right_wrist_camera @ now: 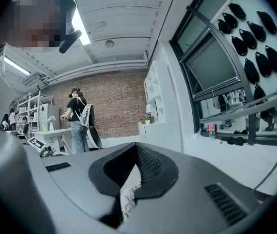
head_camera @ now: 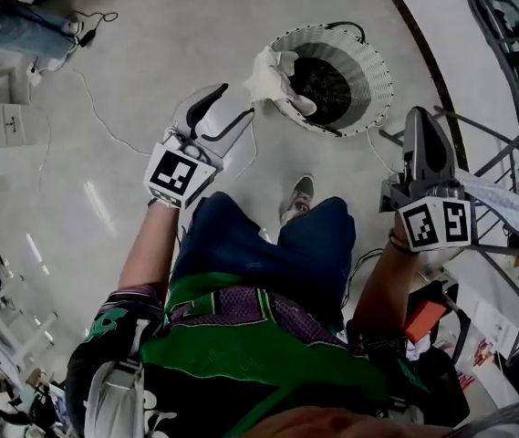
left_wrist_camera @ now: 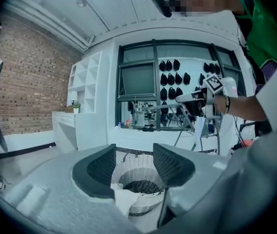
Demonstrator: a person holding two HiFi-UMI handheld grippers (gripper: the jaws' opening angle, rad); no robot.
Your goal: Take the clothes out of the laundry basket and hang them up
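A white woven laundry basket (head_camera: 373, 62) stands on the floor with dark clothes (head_camera: 325, 85) inside. A white garment (head_camera: 273, 73) lies draped over its near rim. My left gripper (head_camera: 225, 109) hovers just left of that garment with its jaws open and nothing between them. In the left gripper view the basket (left_wrist_camera: 131, 167) and the white garment (left_wrist_camera: 123, 199) show through the gap of the left gripper (left_wrist_camera: 134, 152). My right gripper (head_camera: 423, 121) is held up to the right of the basket, beside the rack. The right gripper (right_wrist_camera: 136, 147) is shut, with no thing seen between its pads.
A metal drying rack (head_camera: 505, 158) stands at the right, with a white sheet (head_camera: 513, 206) lying on it. A cable (head_camera: 104, 117) runs over the floor at the left. The person's shoe (head_camera: 300, 194) is just below the basket. Another person (right_wrist_camera: 77, 121) stands far off by the brick wall.
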